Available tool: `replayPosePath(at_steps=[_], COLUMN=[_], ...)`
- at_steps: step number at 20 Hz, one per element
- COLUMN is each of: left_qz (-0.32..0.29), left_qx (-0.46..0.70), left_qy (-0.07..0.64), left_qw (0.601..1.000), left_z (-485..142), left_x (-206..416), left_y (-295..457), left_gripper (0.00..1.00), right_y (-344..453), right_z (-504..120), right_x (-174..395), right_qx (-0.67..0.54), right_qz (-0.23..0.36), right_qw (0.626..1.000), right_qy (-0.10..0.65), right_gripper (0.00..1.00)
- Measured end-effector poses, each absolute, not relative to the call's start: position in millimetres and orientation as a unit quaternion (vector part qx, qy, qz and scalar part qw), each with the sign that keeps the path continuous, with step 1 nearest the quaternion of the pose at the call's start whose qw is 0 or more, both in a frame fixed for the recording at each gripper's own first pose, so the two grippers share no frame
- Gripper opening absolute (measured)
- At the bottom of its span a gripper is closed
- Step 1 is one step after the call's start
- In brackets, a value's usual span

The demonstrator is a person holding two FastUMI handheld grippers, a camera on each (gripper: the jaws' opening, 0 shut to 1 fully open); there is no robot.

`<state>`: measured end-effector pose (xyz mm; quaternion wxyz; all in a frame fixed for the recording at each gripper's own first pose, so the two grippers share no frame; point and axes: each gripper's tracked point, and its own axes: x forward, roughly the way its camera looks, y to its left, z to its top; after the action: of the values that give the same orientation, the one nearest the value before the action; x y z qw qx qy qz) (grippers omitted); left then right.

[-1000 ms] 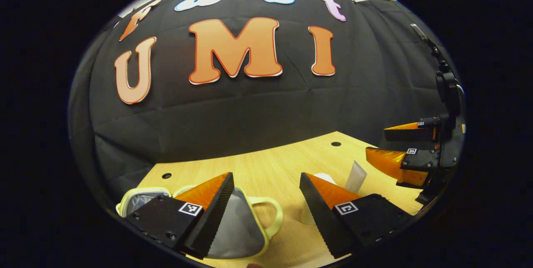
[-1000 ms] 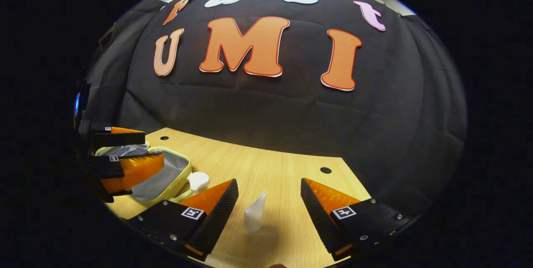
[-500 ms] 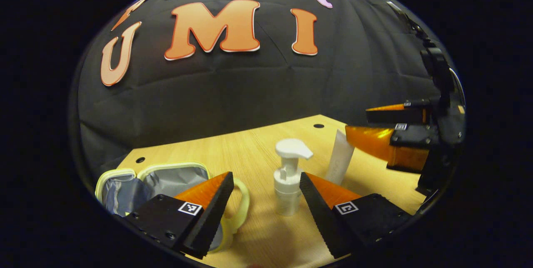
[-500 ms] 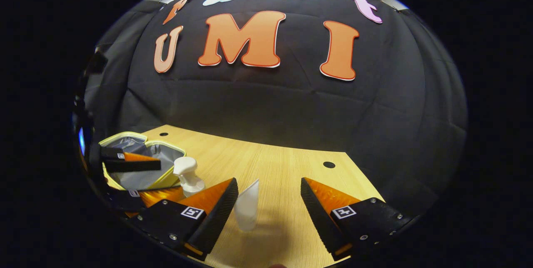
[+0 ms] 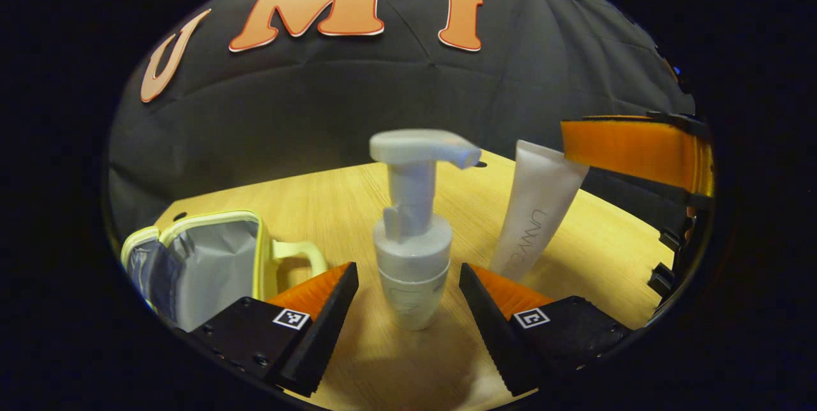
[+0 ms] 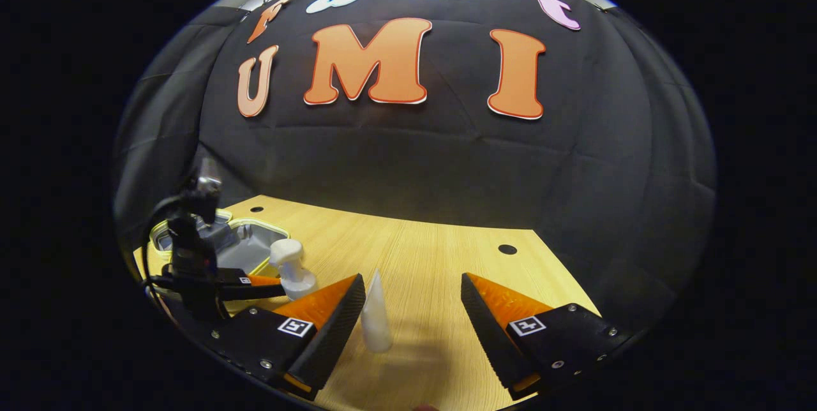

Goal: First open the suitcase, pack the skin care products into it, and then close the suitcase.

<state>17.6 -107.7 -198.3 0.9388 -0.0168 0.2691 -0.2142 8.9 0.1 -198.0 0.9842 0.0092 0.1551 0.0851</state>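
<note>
Left gripper view: our left tongs (image 5: 408,309) have closed in on the pump bottle (image 5: 412,232) over the last second; it now stands upright at 12 o'clock between the wide-open fingers, no contact yet. The tube (image 5: 536,213) stands at 1 o'clock, the open suitcase (image 5: 210,258) at 9. The right tongs (image 5: 638,149) come in at 2.

Right gripper view: the right tongs (image 6: 412,315) gape, holding nothing; the tube (image 6: 375,315) has drifted close against the left-hand finger. We judge both pickups imminent, packing not begun.
</note>
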Motion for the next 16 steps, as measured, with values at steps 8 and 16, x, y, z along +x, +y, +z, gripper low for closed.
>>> replayPosePath(at_steps=[8, 16], left_qz=[-0.213, -0.187], left_qx=[-0.025, -0.041], left_qy=[0.285, 0.264], left_qw=[0.934, 0.945], left_z=[-214, -172], left_x=[26, 42], left_y=[-112, -95], left_gripper=[0.62, 0.58], right_y=[7, 30], right_z=[-229, -268], right_x=[-2, 10], right_qx=[-0.004, -0.004], right_qz=[0.105, 0.137], right_qw=[0.977, 0.965], right_qy=[0.187, 0.224], right_gripper=[0.96, 0.96])
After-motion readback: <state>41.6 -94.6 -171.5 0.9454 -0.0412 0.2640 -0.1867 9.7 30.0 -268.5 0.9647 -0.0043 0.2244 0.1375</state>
